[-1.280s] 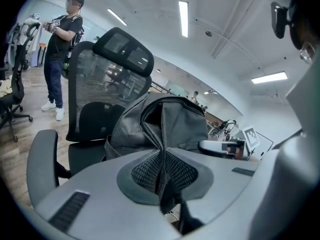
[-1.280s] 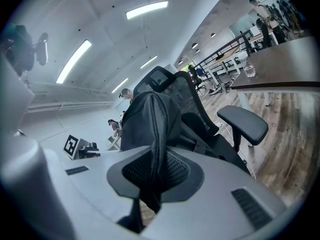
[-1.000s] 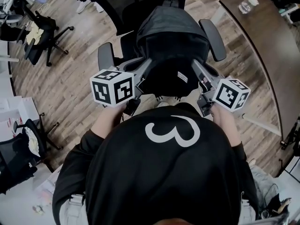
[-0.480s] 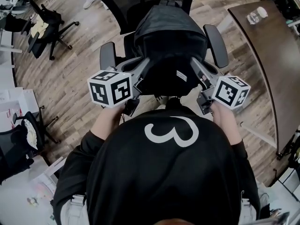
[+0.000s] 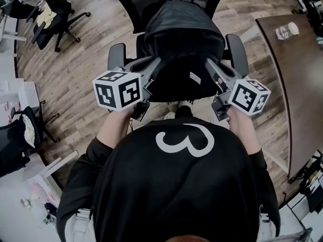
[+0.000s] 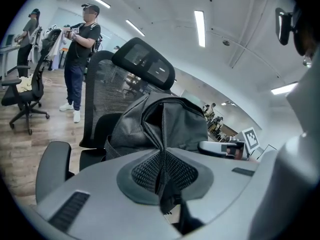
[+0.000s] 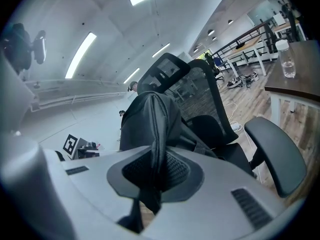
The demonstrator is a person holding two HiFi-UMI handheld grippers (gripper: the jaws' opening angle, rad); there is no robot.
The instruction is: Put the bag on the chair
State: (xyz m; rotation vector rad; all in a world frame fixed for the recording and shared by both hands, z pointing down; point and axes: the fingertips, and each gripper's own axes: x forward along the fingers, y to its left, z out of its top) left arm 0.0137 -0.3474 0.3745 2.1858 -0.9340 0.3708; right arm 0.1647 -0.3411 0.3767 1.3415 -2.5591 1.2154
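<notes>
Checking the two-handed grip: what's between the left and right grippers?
The black bag, seen in the head view. The left gripper and right gripper are each shut on a fold of its fabric, as their own views show.

The bag (image 5: 181, 44) is showing dark, matt woven cloth, the chair (image 6: 107, 99) is showing black mesh and smooth matt armrests, the jaws' pads (image 6: 145, 171) are looking rough and dotted within smooth grey plastic, and the floor (image 5: 75, 79) is showing matt wood planks.
</notes>
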